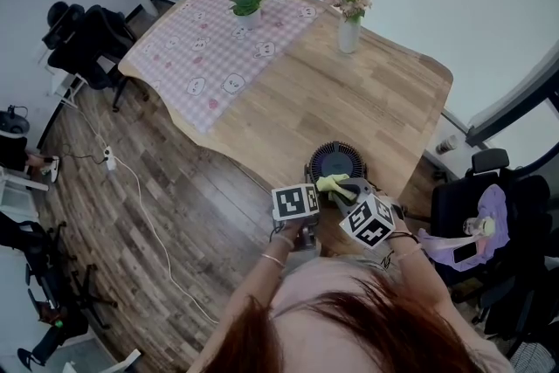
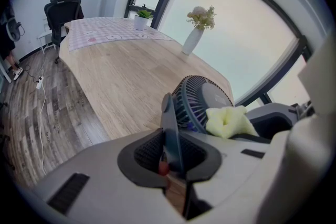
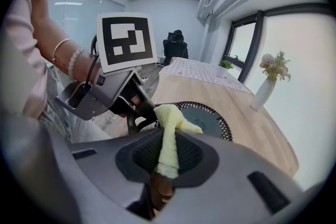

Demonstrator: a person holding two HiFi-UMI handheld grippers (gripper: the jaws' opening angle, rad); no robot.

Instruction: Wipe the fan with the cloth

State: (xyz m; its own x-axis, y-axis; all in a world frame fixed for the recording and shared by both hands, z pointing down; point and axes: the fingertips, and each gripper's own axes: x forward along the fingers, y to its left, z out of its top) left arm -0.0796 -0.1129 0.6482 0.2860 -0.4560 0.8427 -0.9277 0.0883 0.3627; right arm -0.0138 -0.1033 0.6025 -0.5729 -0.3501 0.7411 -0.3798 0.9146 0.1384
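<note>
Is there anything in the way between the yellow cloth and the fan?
Nothing visible. The cloth, pinched in the right gripper, is right at the grille of the fan. The left gripper clamps the fan's edge off to one side, not across the grille.

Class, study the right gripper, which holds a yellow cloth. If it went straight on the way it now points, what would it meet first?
Most likely the fan: its round grille lies directly beyond the cloth clamped in the right gripper. The gap looks small, though depth is hard to judge.
</note>
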